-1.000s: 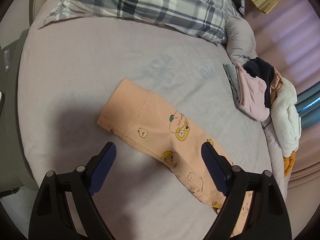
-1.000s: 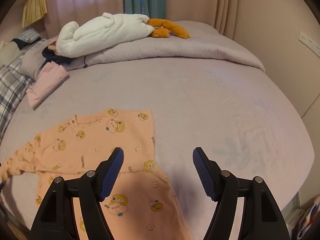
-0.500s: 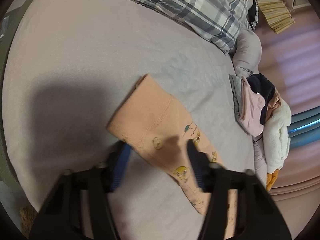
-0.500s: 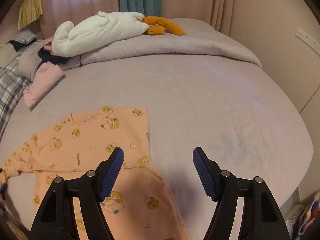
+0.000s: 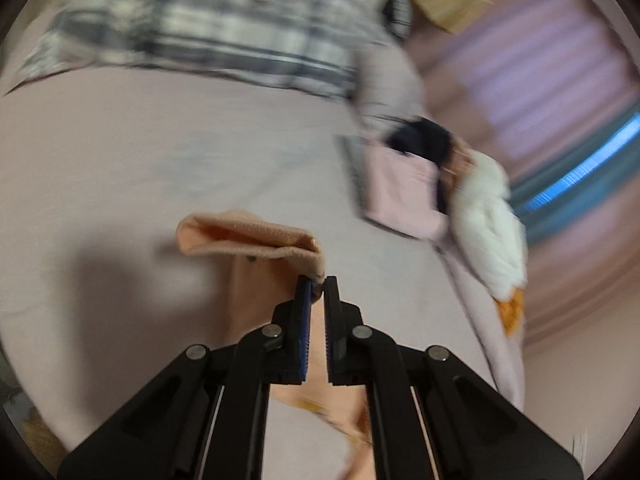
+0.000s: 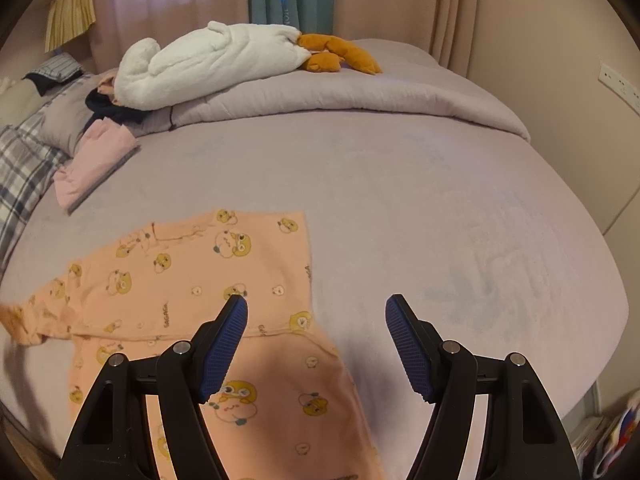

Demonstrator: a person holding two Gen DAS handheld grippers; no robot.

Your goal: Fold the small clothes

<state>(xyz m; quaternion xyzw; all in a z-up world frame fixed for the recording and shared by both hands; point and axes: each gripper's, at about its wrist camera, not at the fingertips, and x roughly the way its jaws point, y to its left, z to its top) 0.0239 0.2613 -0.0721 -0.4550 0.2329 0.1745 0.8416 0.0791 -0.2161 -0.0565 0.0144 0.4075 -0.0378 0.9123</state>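
Observation:
A peach baby garment (image 6: 192,272) printed with yellow cartoon animals lies flat on the lilac bed sheet (image 6: 440,208). In the left wrist view its sleeve (image 5: 248,236) is lifted off the sheet, cuff mouth gaping. My left gripper (image 5: 317,286) is closing tight on the cuff's edge, fabric pinched between the pads. This view is motion-blurred. My right gripper (image 6: 316,308) hovers open over the garment's lower right part and the bare sheet beside it, holding nothing.
Folded pink clothes (image 6: 96,160) and a dark item lie at the back left. A white plush toy (image 6: 208,64) rests on the rolled duvet (image 6: 360,92). A plaid pillow (image 5: 200,28) lies at the head. The sheet's right side is bare.
The left gripper's jaws came down around the sleeve cuff, shut on its edge, and lifted it off the sheet. The right gripper stayed where it was, open.

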